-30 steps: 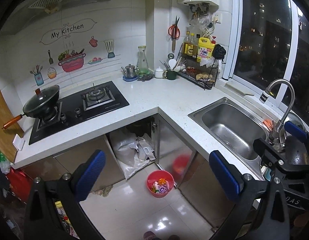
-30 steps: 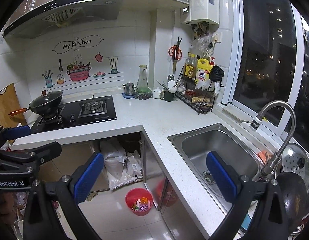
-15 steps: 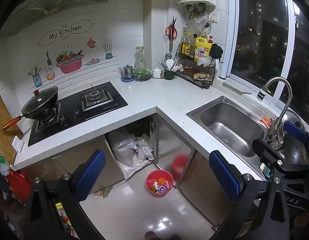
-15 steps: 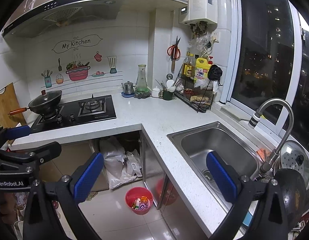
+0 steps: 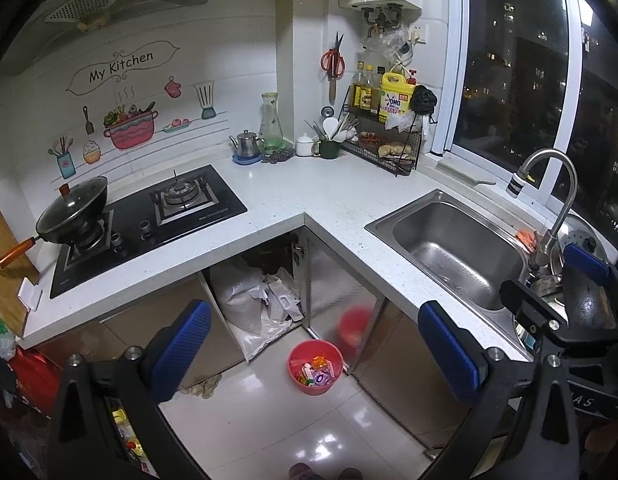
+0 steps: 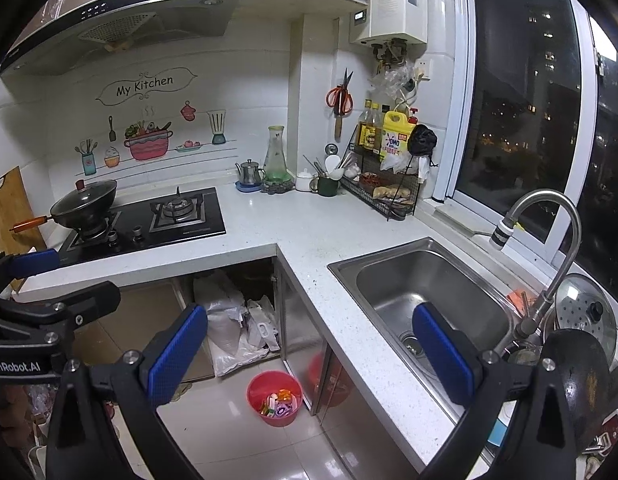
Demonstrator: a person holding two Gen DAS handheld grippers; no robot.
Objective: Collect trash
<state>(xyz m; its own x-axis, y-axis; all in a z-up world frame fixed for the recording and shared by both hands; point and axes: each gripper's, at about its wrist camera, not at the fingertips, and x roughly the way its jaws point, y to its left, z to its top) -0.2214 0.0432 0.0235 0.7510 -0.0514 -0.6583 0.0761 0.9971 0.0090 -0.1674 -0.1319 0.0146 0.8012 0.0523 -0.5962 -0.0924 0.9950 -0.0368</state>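
A small red bin (image 5: 316, 366) holding colourful wrappers stands on the tiled floor by the corner cabinet; it also shows in the right wrist view as the red bin (image 6: 274, 398). My left gripper (image 5: 315, 350) is held high above the floor, open, nothing between its blue pads. My right gripper (image 6: 309, 350) is open and empty too, over the counter edge beside the sink (image 6: 425, 296). The right gripper shows at the right edge of the left wrist view. No loose trash shows on the white counter (image 5: 329, 196).
A gas hob (image 5: 149, 216) with a black wok (image 5: 71, 210) is at the left. Bottles, a kettle and a wire rack (image 5: 383, 148) crowd the back corner. White bags (image 5: 255, 304) fill the open cabinet. A faucet (image 6: 549, 248) and pot lid (image 6: 585, 316) stand right of the sink.
Both views have shifted only slightly; the kitchen sits marginally lower and further left in frame. Both grippers remain open and empty.
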